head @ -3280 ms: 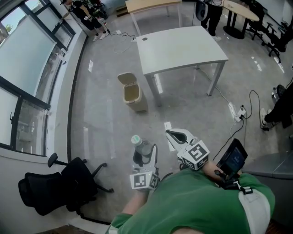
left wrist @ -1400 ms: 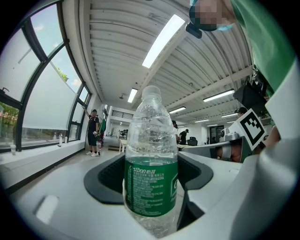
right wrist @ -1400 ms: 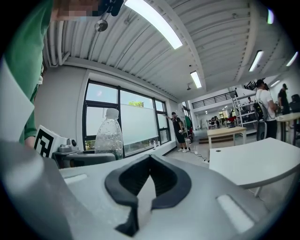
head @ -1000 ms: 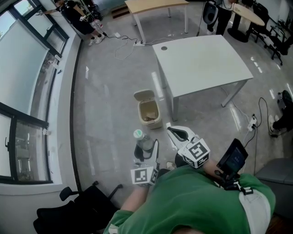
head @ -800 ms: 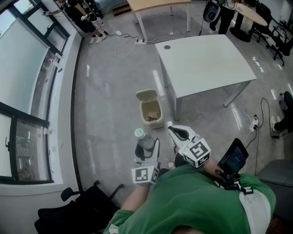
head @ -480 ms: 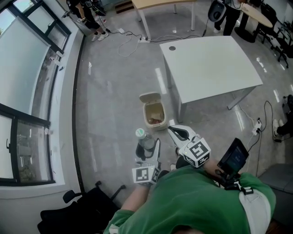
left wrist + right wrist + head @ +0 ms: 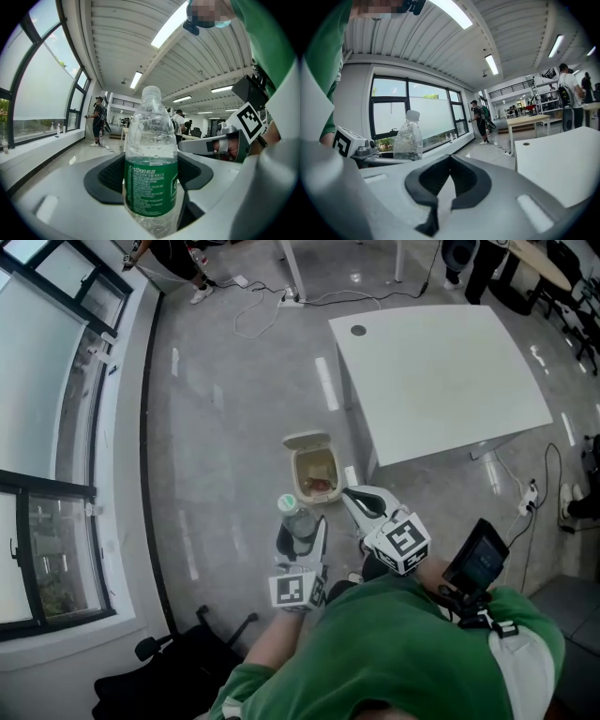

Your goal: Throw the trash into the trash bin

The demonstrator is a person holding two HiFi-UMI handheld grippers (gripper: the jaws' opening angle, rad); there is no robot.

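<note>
A clear plastic bottle (image 7: pixel 294 519) with a green label stands upright between the jaws of my left gripper (image 7: pixel 298 542), which is shut on it; in the left gripper view the bottle (image 7: pixel 151 164) fills the middle and the pads press its sides. My right gripper (image 7: pixel 354 495) is shut, its tips meeting (image 7: pixel 450 157) on what looks like a white scrap of paper (image 7: pixel 350 475). The small beige trash bin (image 7: pixel 298 471) stands on the floor just ahead of both grippers, its lid (image 7: pixel 305 440) flipped open and some rubbish inside. The bottle (image 7: pixel 408 138) also shows at the left of the right gripper view.
A white table (image 7: pixel 441 381) stands right of the bin, one leg close to it. A black office chair (image 7: pixel 178 662) is at the lower left by the window wall (image 7: pixel 56 427). Cables (image 7: pixel 267 310) and a power strip (image 7: pixel 527 497) lie on the floor. People stand far off.
Both grippers, with the bottle and the scrap, have come forward toward the bin; the bin and the table now lie closer and lower in the head view.
</note>
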